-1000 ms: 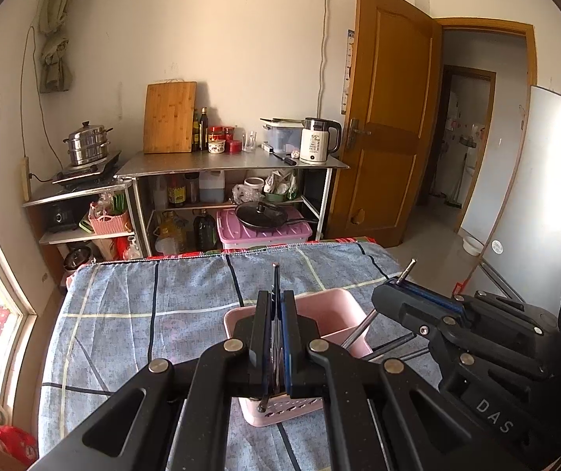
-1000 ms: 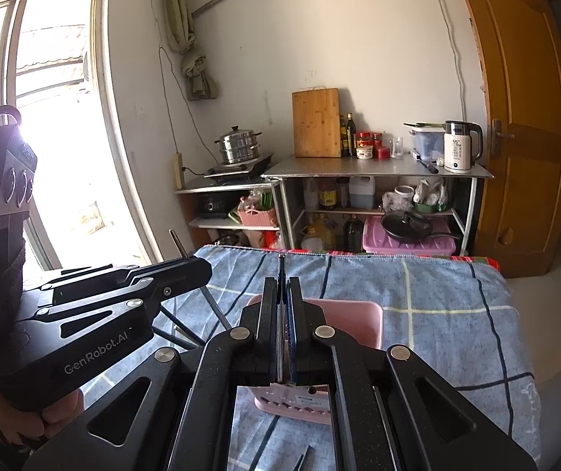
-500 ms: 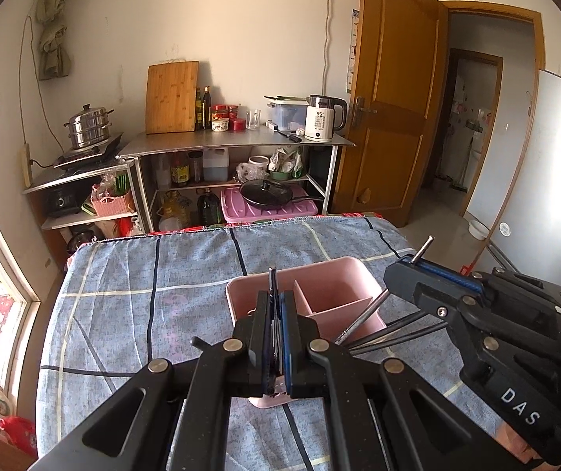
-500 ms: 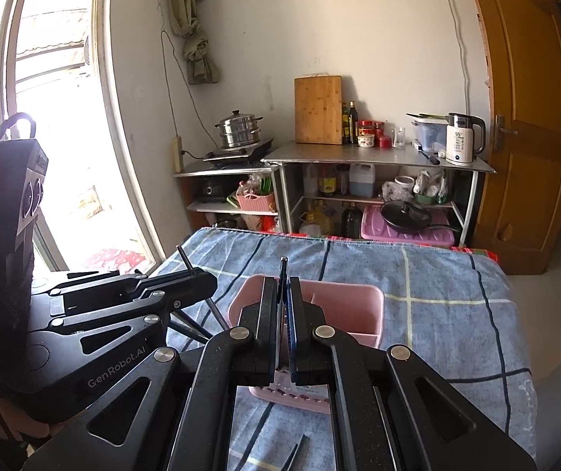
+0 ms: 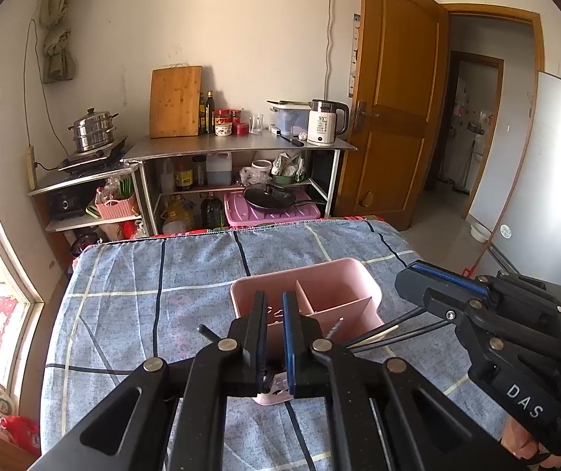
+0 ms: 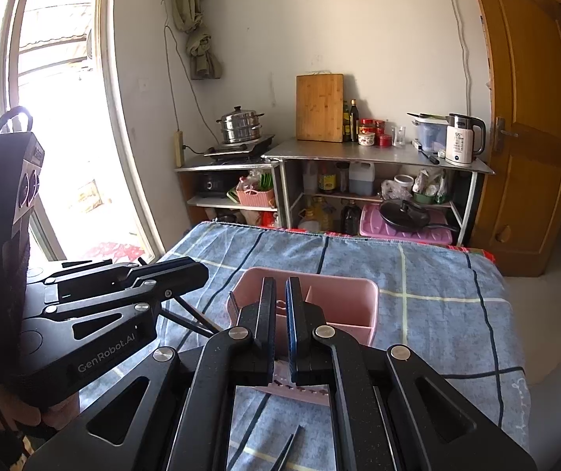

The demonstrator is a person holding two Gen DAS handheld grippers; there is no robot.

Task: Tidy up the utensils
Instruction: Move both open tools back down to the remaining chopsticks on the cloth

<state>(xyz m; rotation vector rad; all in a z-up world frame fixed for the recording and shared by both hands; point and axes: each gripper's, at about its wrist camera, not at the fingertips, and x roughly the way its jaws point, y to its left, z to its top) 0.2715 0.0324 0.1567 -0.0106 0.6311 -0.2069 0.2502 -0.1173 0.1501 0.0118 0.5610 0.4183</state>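
A pink divided utensil box stands on the blue checked cloth, just beyond both grippers. My left gripper shows a thin slit between its fingers, and no stick rises from it. My right gripper is as close to shut, with only the box visible through its slit. A silver-tipped chopstick leans at the box's near right compartment. Dark chopsticks lie on the cloth under the right gripper. More thin dark sticks run below the left gripper towards the box.
The cloth-covered table ends at a far edge before metal shelves holding a kettle, a cutting board and a steamer pot. A window is on the left and a wooden door on the right. A hand holds the left gripper.
The thin stick that stood up between each gripper's fingers no longer shows. The left fingers have parted slightly. A silver-tipped chopstick has gone from the right gripper down to the box.
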